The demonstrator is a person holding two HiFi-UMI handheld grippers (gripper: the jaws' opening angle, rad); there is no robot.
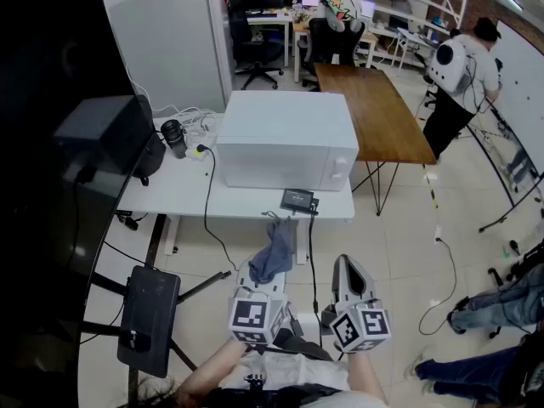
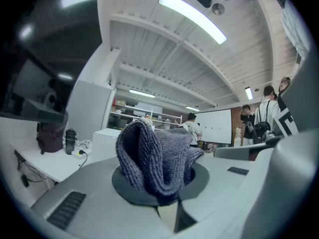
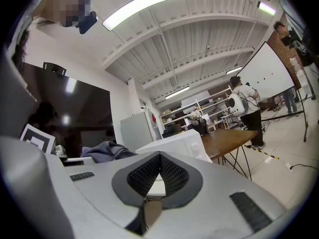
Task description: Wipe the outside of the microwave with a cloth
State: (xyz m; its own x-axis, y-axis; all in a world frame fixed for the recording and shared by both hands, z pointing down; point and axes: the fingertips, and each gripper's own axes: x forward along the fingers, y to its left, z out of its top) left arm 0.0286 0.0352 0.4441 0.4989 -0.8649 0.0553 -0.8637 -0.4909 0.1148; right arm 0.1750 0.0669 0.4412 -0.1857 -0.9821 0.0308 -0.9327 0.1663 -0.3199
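The white microwave [image 1: 285, 138] stands on a white table [image 1: 178, 185], well ahead of both grippers. My left gripper [image 1: 259, 272] is held low in front of the table, shut on a blue-grey cloth [image 1: 273, 252] that sticks up from its jaws. In the left gripper view the cloth [image 2: 154, 156] bunches between the closed jaws of the left gripper [image 2: 167, 185], with the microwave [image 2: 105, 139] far behind it. My right gripper [image 1: 348, 266] is beside it, shut and empty. In the right gripper view the right gripper [image 3: 158, 176] points toward the microwave [image 3: 182, 141], and the cloth [image 3: 102, 151] shows at left.
A small black box [image 1: 297, 200] lies at the table's front edge, with cables hanging down. A black bottle [image 1: 174, 137], a power strip and a dark bag [image 1: 144, 153] sit left of the microwave. A wooden table [image 1: 378, 109] is behind. A person [image 1: 459, 75] stands far right. A black stool [image 1: 149, 317] is lower left.
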